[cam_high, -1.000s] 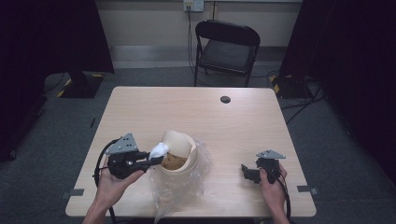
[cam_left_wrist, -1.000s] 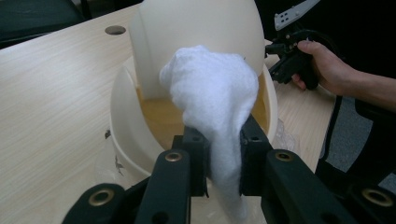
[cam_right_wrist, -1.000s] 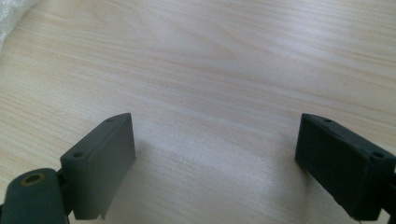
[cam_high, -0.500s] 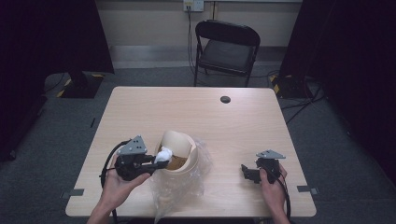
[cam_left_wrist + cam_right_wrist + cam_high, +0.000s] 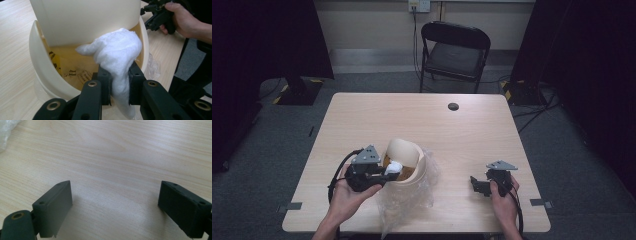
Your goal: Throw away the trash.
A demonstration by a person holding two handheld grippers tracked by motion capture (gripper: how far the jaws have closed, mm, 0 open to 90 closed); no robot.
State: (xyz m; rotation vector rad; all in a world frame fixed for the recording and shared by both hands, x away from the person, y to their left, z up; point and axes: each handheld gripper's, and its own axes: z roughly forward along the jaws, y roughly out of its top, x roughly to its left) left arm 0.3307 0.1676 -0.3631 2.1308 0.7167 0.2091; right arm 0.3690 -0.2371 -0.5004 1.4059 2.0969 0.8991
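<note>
A cream plastic container [image 5: 404,160] with a raised lid lies on a clear plastic sheet [image 5: 404,200] at the table's front middle. My left gripper [image 5: 387,172] is shut on a wad of white cloth [image 5: 394,166] and holds it at the container's open mouth. In the left gripper view the white cloth [image 5: 117,53] bulges out between the black jaws into the cream container [image 5: 50,75], whose yellowish inside shows dark print. My right gripper [image 5: 474,184] rests on the table at the front right, its jaws wide apart over bare wood [image 5: 112,170].
A small black disc [image 5: 453,106] lies near the table's far edge. A black folding chair [image 5: 454,47] stands behind the table. Cables trail from both grippers toward the front edge. The person's right hand with its gripper [image 5: 160,17] shows beyond the container.
My left gripper has moved to the right with the white cloth, bringing it from the container's left rim into its opening. The right gripper has stayed put.
</note>
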